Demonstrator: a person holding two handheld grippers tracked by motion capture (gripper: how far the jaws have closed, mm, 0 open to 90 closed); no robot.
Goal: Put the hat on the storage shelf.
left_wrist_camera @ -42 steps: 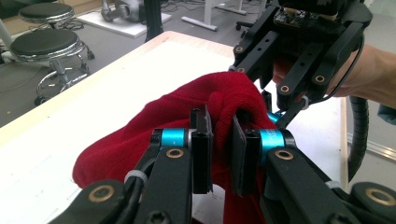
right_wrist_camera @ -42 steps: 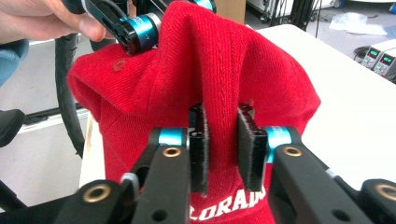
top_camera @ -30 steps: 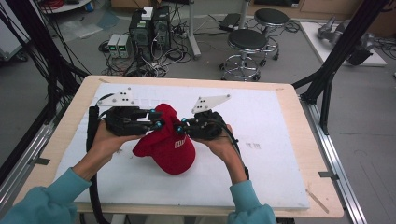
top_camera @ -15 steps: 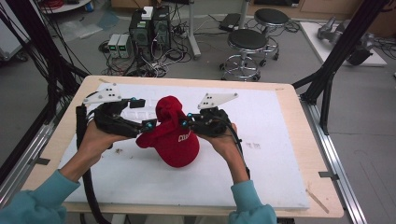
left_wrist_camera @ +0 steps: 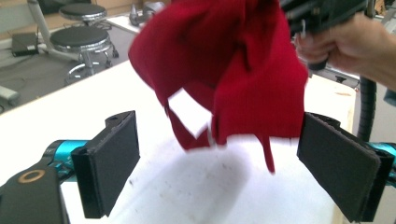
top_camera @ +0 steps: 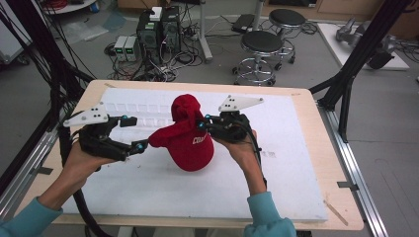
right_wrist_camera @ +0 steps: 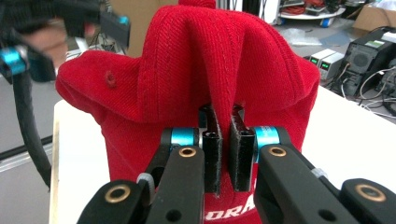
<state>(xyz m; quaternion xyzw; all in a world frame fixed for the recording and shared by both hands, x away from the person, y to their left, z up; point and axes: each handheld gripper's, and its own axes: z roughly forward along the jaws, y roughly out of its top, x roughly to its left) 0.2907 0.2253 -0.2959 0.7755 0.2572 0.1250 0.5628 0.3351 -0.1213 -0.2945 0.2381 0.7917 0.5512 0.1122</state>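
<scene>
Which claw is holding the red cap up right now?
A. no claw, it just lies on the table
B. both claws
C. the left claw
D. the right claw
D: the right claw is shut on a fold of the red cap, while the left claw stands wide open with the cap hanging clear between its jaws.

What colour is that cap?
Red cap, with white lettering on it; the right gripper view shows it best.

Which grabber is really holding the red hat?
The right gripper: its jaws are pinched shut on a fold of the red hat. The left gripper is wide open, touching nothing.
</scene>
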